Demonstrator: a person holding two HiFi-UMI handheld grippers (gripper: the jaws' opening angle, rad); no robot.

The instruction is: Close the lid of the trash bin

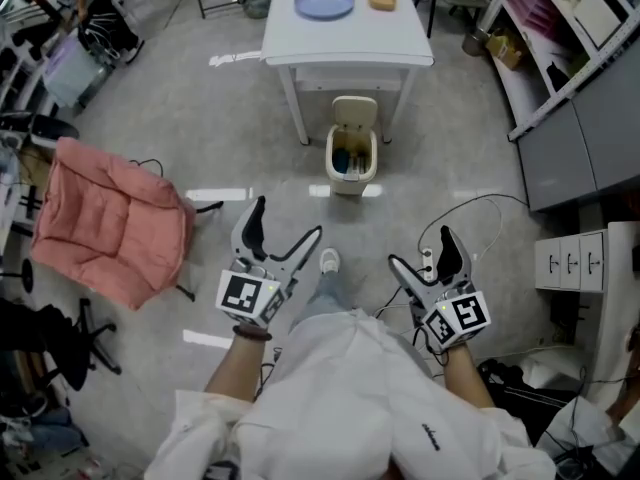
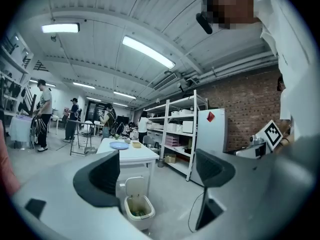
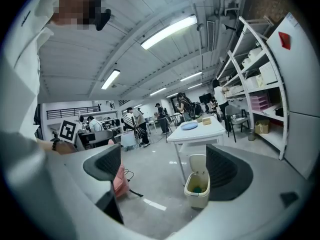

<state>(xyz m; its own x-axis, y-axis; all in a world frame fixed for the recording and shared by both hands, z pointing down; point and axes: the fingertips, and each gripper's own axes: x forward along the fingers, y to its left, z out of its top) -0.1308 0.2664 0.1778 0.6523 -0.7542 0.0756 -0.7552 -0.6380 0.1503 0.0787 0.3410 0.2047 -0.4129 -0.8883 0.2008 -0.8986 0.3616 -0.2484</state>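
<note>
I see the trash bin [image 1: 352, 160] on the floor at the front of the white table [image 1: 340, 38], its lid [image 1: 354, 114] standing upright. My 2 grippers, left gripper [image 1: 288, 218] and right gripper [image 1: 420, 246], hang well apart from it, both spread and empty.

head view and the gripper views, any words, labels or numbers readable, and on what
No word or number is readable in any view.
white shirt: small dark script on its right side, too small to read.
left gripper and right gripper: square black-and-white markers, patterns only, no letters.
white cabinet: red diamond sticker, any print too small to read.
</note>
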